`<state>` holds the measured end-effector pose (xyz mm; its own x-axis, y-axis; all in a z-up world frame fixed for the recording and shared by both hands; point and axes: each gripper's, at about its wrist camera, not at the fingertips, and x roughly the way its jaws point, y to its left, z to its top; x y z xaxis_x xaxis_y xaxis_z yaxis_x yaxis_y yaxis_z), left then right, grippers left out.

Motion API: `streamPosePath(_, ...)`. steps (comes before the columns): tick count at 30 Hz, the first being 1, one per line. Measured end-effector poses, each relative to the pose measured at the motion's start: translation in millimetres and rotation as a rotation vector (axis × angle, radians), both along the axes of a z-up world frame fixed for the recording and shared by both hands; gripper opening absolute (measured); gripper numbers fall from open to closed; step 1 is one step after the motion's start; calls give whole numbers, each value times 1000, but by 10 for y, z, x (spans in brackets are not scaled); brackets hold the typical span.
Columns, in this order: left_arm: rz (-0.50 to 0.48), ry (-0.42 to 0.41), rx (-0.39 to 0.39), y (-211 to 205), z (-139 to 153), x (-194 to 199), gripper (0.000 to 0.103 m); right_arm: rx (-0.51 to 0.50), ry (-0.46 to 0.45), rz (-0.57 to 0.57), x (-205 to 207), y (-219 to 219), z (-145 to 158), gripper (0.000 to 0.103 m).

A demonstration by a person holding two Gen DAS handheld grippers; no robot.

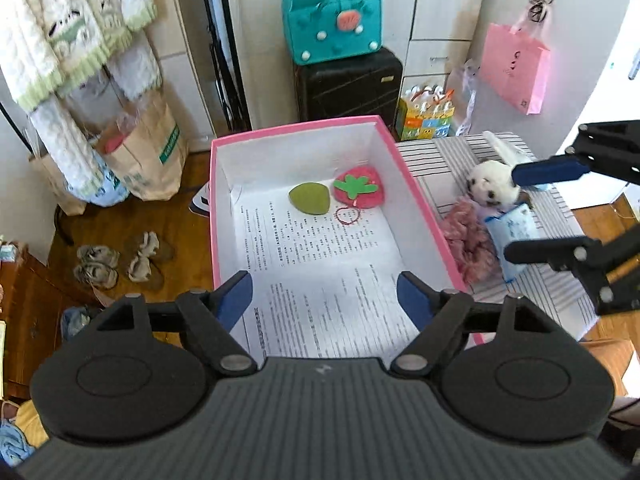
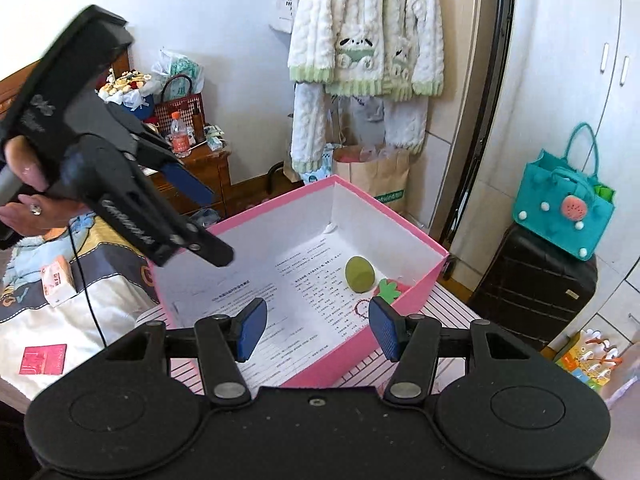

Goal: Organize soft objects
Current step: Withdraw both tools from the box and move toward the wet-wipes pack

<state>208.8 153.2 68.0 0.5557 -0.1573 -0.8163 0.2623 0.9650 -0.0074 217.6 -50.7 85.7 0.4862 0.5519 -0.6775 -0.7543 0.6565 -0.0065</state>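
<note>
The big pink box (image 1: 424, 200) sits on a striped desk (image 1: 444, 152), with a strawberry pouch (image 1: 366, 192) and a green pad (image 1: 310, 199) already inside. Beside it lie a fuzzy pink scrunchie (image 1: 472, 236) and a small panda plush (image 1: 490, 186). The plush looks light and squishy, so its round middle seems best to pinch. The left gripper (image 1: 326, 296) hangs over the box, jaws wide, holding nothing. The right gripper (image 1: 532, 216) hovers by the plush, jaws wide, holding nothing. Only the left view shows the plush.

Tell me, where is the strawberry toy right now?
The strawberry toy lies inside the pink box at its far end, touching the green leaf-shaped piece on its left in the left wrist view.
</note>
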Motion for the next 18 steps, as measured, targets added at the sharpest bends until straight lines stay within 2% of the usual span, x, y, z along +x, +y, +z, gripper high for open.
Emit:
streamPosePath(11, -34, -76, 28, -210, 215, -683, 89, 28, -67, 17, -562, -240, 232, 64)
streamPosePath(18, -84, -93, 43, -456, 188, -1016, 95, 45, -84, 18, -855, -433, 270, 67)
